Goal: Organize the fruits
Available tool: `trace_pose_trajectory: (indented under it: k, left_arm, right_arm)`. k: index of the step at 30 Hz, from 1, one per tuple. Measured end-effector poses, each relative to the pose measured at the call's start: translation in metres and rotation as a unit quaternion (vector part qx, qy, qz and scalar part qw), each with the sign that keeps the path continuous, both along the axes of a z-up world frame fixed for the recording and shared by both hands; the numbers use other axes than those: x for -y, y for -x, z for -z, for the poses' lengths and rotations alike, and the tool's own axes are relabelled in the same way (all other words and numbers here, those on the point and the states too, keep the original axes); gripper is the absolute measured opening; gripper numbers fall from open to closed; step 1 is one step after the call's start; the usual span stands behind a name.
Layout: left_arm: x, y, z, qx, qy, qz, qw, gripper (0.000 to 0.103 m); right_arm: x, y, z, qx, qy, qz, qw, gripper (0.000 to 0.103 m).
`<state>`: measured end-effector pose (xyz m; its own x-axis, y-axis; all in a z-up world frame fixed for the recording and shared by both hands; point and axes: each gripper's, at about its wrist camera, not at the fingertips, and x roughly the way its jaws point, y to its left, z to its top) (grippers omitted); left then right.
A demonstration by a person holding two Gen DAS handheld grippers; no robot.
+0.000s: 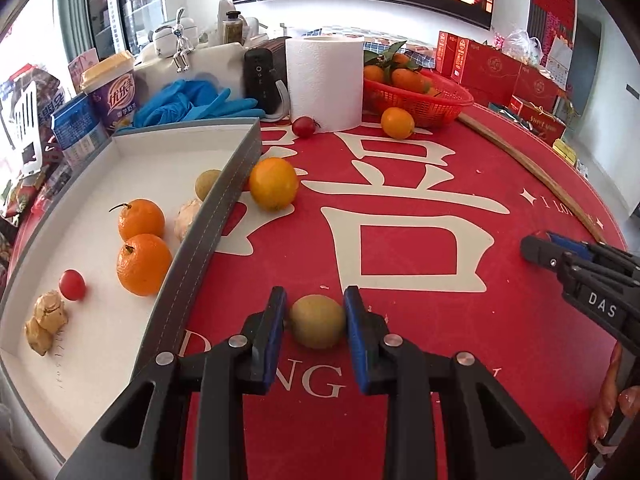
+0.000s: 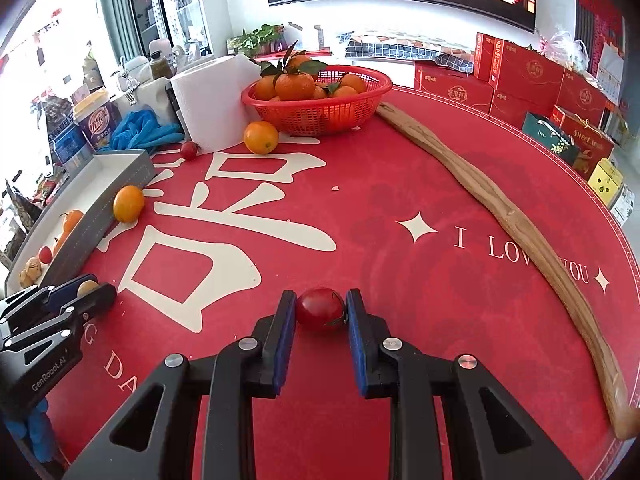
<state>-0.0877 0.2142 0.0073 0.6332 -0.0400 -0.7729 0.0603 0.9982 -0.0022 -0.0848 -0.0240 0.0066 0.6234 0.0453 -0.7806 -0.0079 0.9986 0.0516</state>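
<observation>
Left tongs (image 1: 316,322) grip kiwi (image 1: 317,321) | right tongs (image 2: 321,312) pinch tomato (image 2: 320,309) | near tray (image 1: 224,216): squeeze harder, you'd burst it.

We are losing the tray (image 1: 224,200) past the left wrist picture's lower left edge; its wall is hiding part of a greenish fruit (image 1: 207,182), perhaps a kiwi. The basket (image 1: 420,100) is sitting half behind the paper roll (image 1: 325,80).
</observation>
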Motion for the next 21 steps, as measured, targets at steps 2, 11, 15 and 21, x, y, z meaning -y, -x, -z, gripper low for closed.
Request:
trace_pose_trajectory:
  k: [2,11,15,21]
  left_arm:
    - [0.0,0.0,0.0,0.0,0.0,0.0,1.0,0.032]
    - [-0.0003,0.0001,-0.0001,0.0,0.001,0.0,1.0,0.032]
    - [-0.0003,0.0001,-0.0001,0.0,0.001,0.0,1.0,0.032]
    - [-0.0004,0.0,-0.0001,0.0,0.001,0.0,1.0,0.032]
  right_arm:
    - [0.0001,0.0,0.0001,0.0,0.0,0.0,1.0,0.025]
    - [-0.0047,-0.001,0.0004,-0.002,0.015,-0.001,1.0,0.026]
    - [-0.0062,-0.0011,0.0008,-0.002,0.024,-0.002,1.0,0.026]
    - [-0.0089,-0.0013,0.001,-0.003,0.038,-0.003,0.999,0.026]
